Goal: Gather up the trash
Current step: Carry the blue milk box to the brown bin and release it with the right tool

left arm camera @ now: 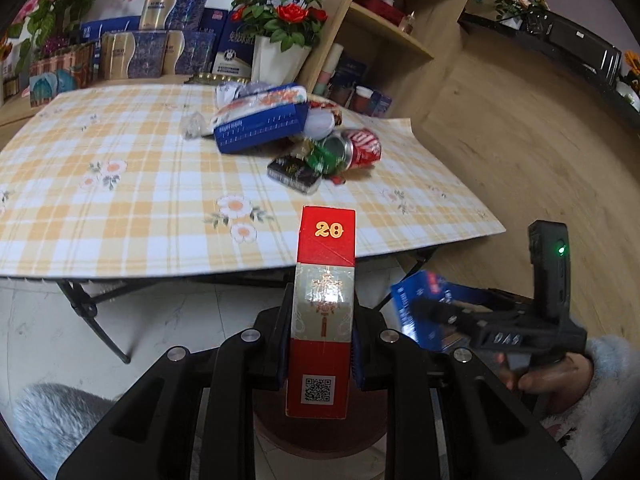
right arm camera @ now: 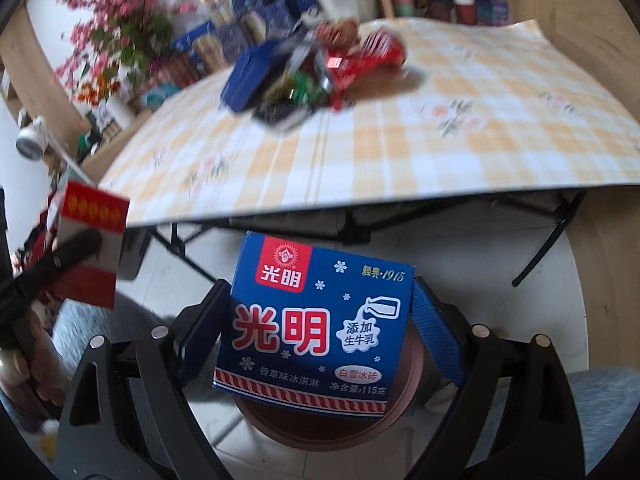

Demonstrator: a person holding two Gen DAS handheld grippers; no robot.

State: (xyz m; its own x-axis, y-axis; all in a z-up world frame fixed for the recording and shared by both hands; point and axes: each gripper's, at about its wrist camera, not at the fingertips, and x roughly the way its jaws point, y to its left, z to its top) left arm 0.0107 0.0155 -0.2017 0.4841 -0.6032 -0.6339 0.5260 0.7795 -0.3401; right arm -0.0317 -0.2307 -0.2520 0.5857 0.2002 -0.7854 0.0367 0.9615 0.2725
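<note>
While both packs sit clamped off the surface, the trash splits two ways: held and still piled. Left gripper has its jaws closed on a red cigarette pack, upright, "20" on top, QR code low on the face. Right gripper has jaws wide, clamped on the sides of a blue ice cream box; the box's lower edge overlaps a round brown bin below, only the bin's rim arc showing. In the left wrist view that bin is mostly hidden behind the pack and jaws.

Remaining pile lies on the checked surface, well apart from both grippers: blue carton, red soda can on its side, dark flat pack, green wrapper, some clear and white wrapping behind, hard to identify. Right wrist view blurs the pile heavily.

Right gripper appears in the left view at the right edge, blurred, a hand in a fluffy white sleeve on its grip. Flower pot, stacked boxes and wooden shelf stand behind the surface. Folding legs partly visible under it.
</note>
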